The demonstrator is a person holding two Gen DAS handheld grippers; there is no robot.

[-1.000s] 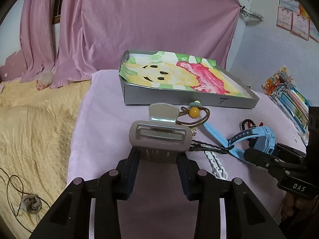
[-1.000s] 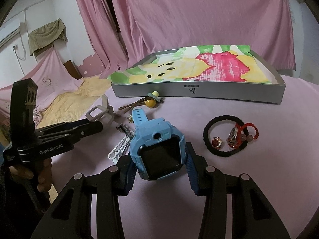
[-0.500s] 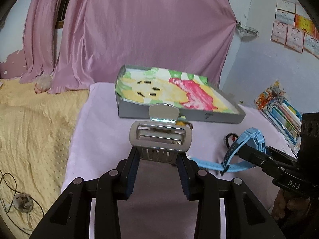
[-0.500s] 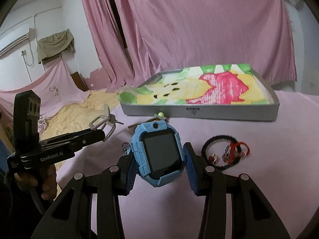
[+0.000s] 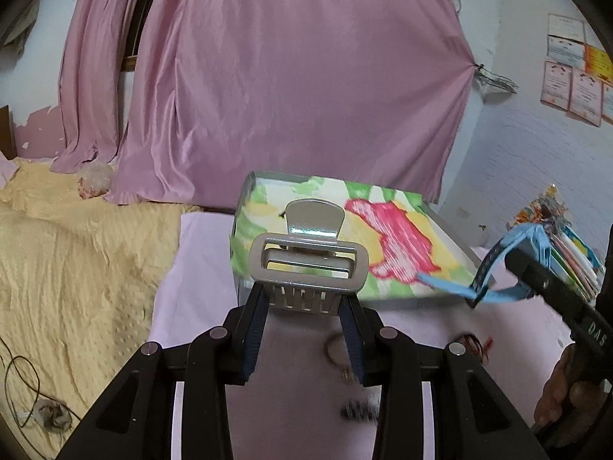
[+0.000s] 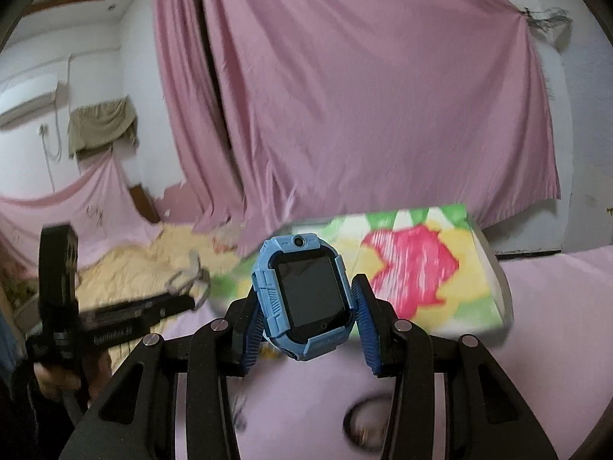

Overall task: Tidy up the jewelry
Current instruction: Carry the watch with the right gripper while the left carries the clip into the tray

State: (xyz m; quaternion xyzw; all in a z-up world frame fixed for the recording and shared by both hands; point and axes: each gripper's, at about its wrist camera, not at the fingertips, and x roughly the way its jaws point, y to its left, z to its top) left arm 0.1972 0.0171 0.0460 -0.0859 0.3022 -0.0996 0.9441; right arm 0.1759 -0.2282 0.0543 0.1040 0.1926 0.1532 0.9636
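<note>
pink drapes hang behind the grey tray [image 5: 456, 247] at 12 o'clock. left gripper [image 5: 304, 304] clamps a grey hair claw [image 5: 306, 257] above the pink tablecloth [image 5: 199, 268]; right gripper [image 6: 306, 314] grips a blue smartwatch [image 6: 304, 295], both raised.

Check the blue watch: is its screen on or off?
Off: the watch, held in the right tongs, shows a plain dark screen.

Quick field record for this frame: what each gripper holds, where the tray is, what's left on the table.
left gripper: shut on beige hair claw clip, held in the air
right gripper: shut on blue smartwatch, screen facing camera
tray: grey, colourful paper lining, ahead of both grippers
pink table: black hair tie, other small pieces, blurred
</note>
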